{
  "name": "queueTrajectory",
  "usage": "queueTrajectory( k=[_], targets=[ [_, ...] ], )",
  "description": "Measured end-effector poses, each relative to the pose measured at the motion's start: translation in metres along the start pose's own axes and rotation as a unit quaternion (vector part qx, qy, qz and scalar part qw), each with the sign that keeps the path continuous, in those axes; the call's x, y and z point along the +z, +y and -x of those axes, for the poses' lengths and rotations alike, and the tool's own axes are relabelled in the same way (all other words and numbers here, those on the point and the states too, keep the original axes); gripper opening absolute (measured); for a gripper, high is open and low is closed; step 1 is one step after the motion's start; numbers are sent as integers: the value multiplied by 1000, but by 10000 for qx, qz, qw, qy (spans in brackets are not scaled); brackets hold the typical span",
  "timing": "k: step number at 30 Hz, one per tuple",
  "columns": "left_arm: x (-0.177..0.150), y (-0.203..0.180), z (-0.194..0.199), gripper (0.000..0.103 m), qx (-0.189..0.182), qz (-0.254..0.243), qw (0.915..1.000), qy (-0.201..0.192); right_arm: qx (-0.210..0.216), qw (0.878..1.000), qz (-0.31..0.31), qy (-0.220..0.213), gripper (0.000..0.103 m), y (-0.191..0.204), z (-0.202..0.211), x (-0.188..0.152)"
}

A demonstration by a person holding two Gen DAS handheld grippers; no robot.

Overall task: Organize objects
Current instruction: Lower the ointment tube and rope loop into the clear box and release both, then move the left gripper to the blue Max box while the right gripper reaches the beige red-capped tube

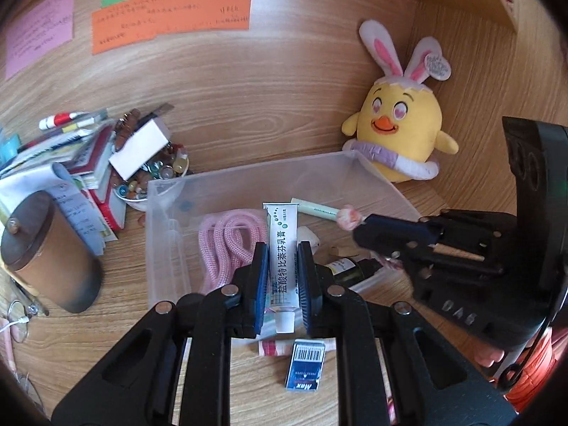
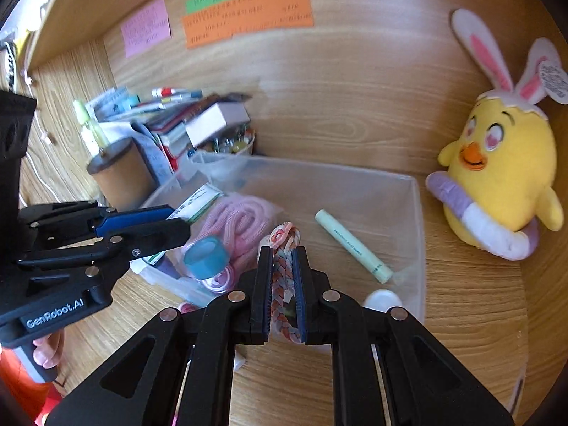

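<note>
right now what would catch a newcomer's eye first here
The yellow chick plush with bunny ears stands out most, sitting to the right of the clear bin against the wooden wall. Next come the two grippers over the bin: the left gripper is shut on a white tube, the right gripper on a braided band. Bright notes dot the wall behind.

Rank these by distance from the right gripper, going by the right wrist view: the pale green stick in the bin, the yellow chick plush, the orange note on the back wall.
From the right gripper:
1. Pale green stick, just right, inside the clear bin.
2. Yellow chick plush, far right, outside the bin.
3. Orange note, high on the back wall.
</note>
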State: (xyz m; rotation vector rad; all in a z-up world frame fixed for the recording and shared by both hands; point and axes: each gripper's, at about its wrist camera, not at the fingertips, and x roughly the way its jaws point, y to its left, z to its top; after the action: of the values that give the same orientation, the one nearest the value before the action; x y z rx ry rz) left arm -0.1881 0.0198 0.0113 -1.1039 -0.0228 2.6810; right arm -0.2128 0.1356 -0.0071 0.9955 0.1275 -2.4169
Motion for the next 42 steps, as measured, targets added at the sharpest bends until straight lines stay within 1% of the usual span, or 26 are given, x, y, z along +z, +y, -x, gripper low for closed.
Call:
queueTrajectory(
  k=[2, 5, 7, 9, 11, 12, 14, 16, 18, 20, 23, 25, 30, 35, 36, 38, 42],
  targets=[
    [2, 2, -7, 16, -50, 98, 9999, 110, 40, 9999, 23, 124, 11, 2, -8, -1],
    [4, 6, -7, 16, -120, 215, 9997, 95, 54, 9998, 62, 189, 12, 4, -10, -2],
    [5, 6, -2, 16, -145, 188, 9997, 30, -24, 9998, 147, 124, 17, 6, -5, -3],
    [4, 4, 4, 16, -137, 120, 9998, -20, -23, 9998, 169, 35, 29, 6, 3, -4],
    [3, 1, 11, 16, -112, 69, 9999, -67, -30, 9999, 164, -29, 35, 5, 10, -5],
    [1, -1, 15, 17, -88, 19, 9999, -103, -26, 9998, 164, -65, 36, 5, 14, -6],
    [-3, -4, 23, 24, -36, -69, 9998, -168, -7, 9998, 179, -116, 36, 5, 24, -9],
    [-9, -6, 28, 37, 35, -150, 9997, -210, 17, 9997, 186, -142, 39, 5, 33, -14],
    [-16, -10, 33, 43, 103, -258, 9993, -232, 41, 9996, 221, -166, 42, 5, 41, -20],
    [-23, -12, 35, 44, 147, -324, 9992, -200, 19, 9995, 273, -187, 45, 6, 48, -28],
    [-35, -11, 33, 45, 140, -328, 9994, -44, -3, 9992, 346, -174, 48, 8, 55, -41],
    [-43, -9, 29, 46, 146, -287, 9995, 70, 8, 9992, 396, -113, 49, 11, 56, -50],
    [-63, -7, 7, 46, 100, -326, 9977, 589, -108, 9980, 619, 96, 49, 17, 43, -65],
    [-79, -4, -21, 47, -33, -195, 9934, 1126, 18, 9973, 591, 442, 49, 18, 22, -74],
    [-80, -5, -22, 48, -117, -164, 9938, 1095, 41, 9970, 588, 505, 49, 18, 19, -75],
    [-79, -7, -24, 48, -95, -186, 9936, 1114, 65, 9961, 623, 614, 49, 18, 12, -77],
    [-81, -13, -27, 48, -152, -262, 9939, 1060, -58, 9947, 766, 686, 49, 23, 4, -77]
  ],
)
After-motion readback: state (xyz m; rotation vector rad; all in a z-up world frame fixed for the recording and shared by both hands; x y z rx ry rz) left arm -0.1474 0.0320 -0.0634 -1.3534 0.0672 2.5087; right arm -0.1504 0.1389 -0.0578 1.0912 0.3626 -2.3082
